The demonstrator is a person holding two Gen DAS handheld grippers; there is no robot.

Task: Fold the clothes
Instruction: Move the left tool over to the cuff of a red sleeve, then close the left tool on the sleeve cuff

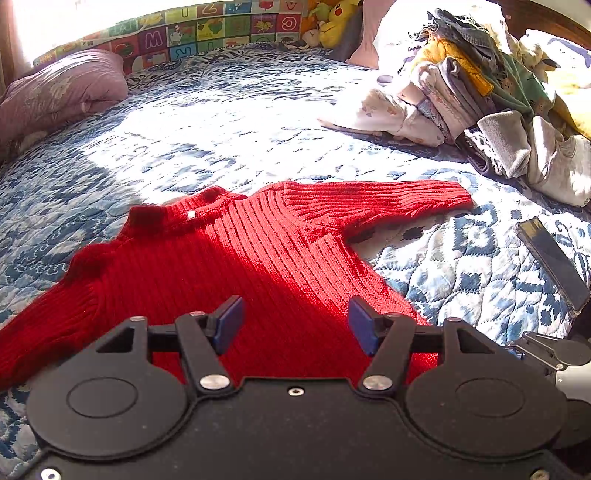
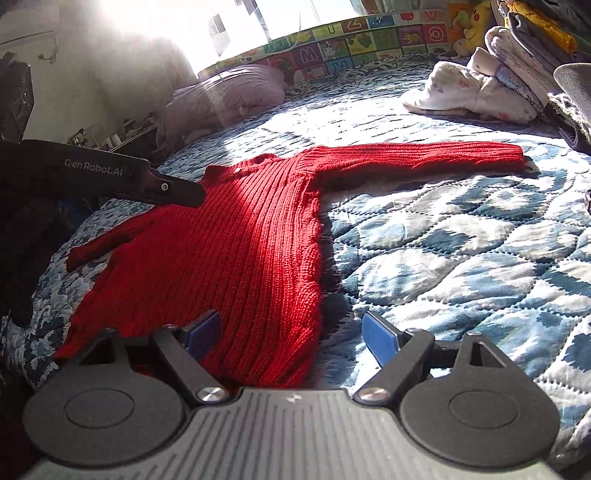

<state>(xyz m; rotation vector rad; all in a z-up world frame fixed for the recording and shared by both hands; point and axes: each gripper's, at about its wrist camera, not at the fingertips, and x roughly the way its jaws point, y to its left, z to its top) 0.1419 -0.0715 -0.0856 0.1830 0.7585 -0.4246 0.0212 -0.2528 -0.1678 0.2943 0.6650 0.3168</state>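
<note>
A solid red ribbed sweater (image 1: 236, 266) lies ahead of the blue-padded black fingers (image 1: 231, 323). The quilt (image 1: 461, 266) beneath is blue and white, diamond-stitched. Farther ahead: a lilac pillow (image 1: 59, 92) and a multicoloured alphabet mat (image 1: 207, 33).

One red sweater (image 1: 236, 258) lies on one quilted bed (image 1: 229, 122). One heap of clothes (image 1: 480, 99) (too jumbled to count singly), one lilac pillow (image 1: 59, 92), one phone (image 1: 554, 258), two tongs: left tongs (image 1: 295, 325), right tongs (image 2: 291, 336).
</note>
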